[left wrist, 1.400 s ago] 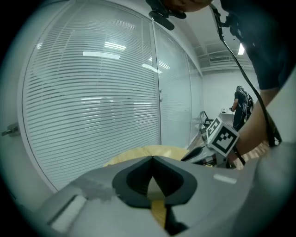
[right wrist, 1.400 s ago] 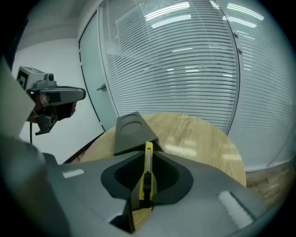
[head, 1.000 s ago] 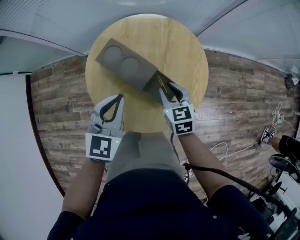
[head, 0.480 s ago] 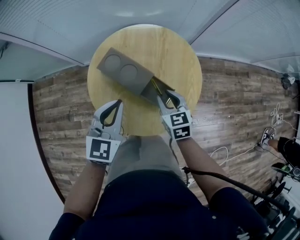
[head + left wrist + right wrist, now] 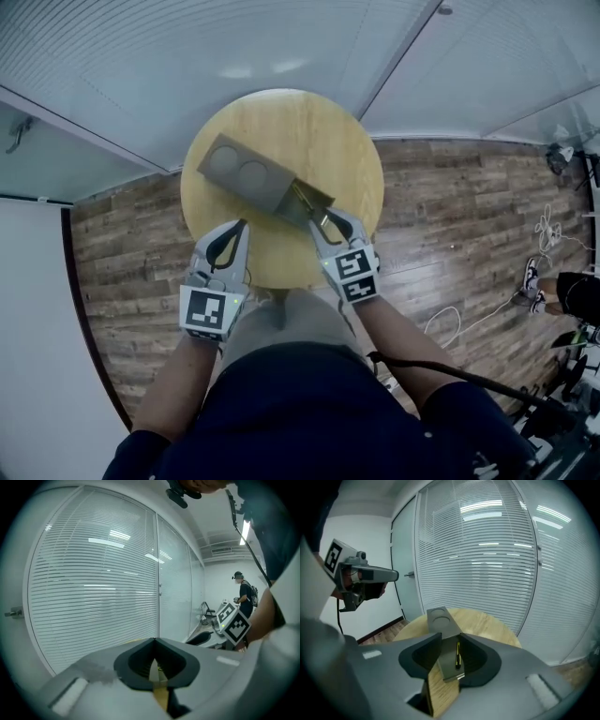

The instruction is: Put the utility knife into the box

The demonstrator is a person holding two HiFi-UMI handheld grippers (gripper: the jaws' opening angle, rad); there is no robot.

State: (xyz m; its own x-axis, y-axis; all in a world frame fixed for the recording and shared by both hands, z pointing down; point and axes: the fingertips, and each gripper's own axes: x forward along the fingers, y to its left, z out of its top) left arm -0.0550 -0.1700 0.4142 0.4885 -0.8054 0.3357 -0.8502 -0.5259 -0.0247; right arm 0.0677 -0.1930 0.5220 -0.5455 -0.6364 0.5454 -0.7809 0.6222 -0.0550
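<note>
A grey box with two round hollows in its lid lies on the round wooden table. Its drawer is pulled out toward me. The yellow and black utility knife lies inside the drawer, lengthwise, and shows as the knife in the right gripper view. My right gripper straddles the drawer's near end, jaws closed against its sides. My left gripper hovers at the table's front left, shut and empty.
Glass walls with white blinds stand behind the table. Wooden floor surrounds it, with cables and a person's foot at the right. Another person stands far off in the left gripper view.
The head view has tilted up, so the table sits lower and smaller in the frame. Both grippers keep their places relative to the box; the right one stays on the drawer.
</note>
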